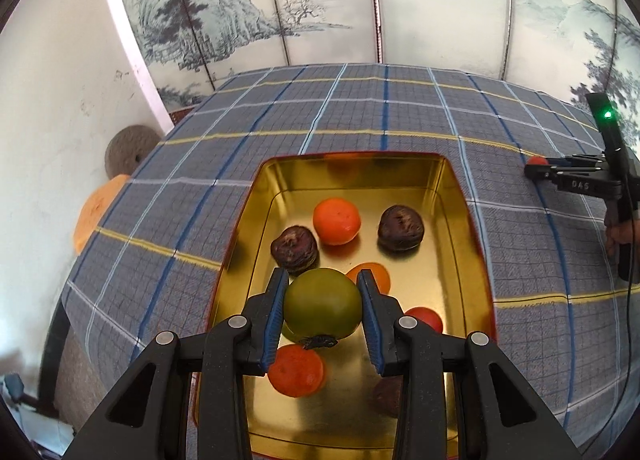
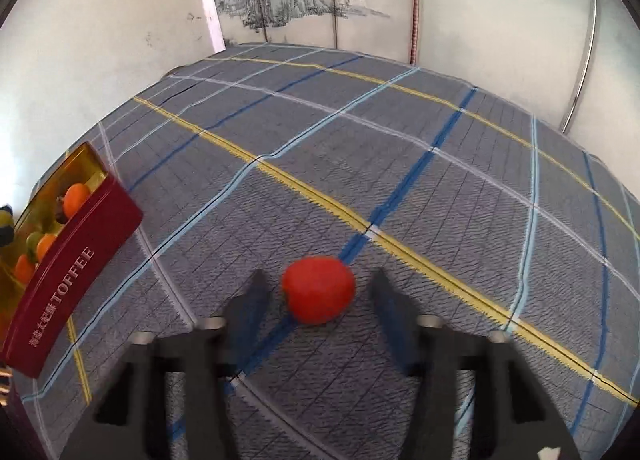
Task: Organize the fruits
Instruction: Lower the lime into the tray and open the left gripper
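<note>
My left gripper (image 1: 323,300) is shut on a green fruit (image 1: 322,305) and holds it above the gold tin (image 1: 464,220). In the tin lie an orange (image 1: 336,221), two dark brown fruits (image 1: 401,227) (image 1: 295,248), and several more orange and red fruits partly hidden below the gripper. My right gripper (image 2: 318,292) is open, its fingers on either side of a red fruit (image 2: 318,289) that lies on the plaid cloth (image 2: 400,164). The right gripper also shows in the left wrist view (image 1: 538,170), at the far right with the red fruit (image 1: 537,160).
The tin's dark red outer wall, marked TOFFEE (image 2: 72,284), stands at the left of the right wrist view. The plaid tablecloth (image 1: 360,116) covers the table. A painted folding screen (image 1: 320,0) stands behind. A round stone (image 1: 128,148) sits by the wall at left.
</note>
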{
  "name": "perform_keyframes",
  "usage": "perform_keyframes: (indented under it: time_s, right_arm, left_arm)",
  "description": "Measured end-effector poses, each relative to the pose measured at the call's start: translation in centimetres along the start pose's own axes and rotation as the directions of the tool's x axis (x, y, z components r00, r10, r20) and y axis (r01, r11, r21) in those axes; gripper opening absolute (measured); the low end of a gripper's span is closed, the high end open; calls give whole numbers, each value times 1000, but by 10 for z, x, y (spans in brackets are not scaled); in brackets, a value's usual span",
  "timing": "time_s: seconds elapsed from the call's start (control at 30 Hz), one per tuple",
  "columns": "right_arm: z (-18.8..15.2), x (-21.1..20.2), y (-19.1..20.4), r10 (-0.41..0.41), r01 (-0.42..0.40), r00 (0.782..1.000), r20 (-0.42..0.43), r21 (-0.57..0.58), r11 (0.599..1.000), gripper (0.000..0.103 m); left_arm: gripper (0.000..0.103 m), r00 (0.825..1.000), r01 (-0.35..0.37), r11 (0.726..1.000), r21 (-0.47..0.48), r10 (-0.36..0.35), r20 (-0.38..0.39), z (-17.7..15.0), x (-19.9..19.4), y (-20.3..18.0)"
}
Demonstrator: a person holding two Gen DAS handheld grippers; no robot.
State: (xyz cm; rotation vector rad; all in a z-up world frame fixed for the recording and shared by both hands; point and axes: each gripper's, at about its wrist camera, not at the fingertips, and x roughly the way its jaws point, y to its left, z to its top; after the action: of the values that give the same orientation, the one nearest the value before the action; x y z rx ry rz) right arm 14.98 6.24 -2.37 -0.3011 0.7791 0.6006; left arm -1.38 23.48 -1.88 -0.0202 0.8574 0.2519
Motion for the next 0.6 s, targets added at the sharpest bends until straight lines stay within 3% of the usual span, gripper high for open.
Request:
perform_keyframes:
  time_s: [0.2, 0.43, 0.6]
  right_arm:
    - [-11, -28, 8, 15, -16, 998, 54, 21, 1000, 31]
    - [-30, -90, 67, 134, -133, 974, 181, -17, 991, 31]
    - [-34, -111, 104, 186, -179, 961, 205, -51, 982, 31]
  left_arm:
    - [37, 1000, 0, 1000, -1, 0, -2, -3, 0, 3]
    - [37, 1000, -22, 999, 23, 22, 14, -12, -4, -1]
    - [39, 999, -35, 999, 36, 34, 28, -19, -5, -4]
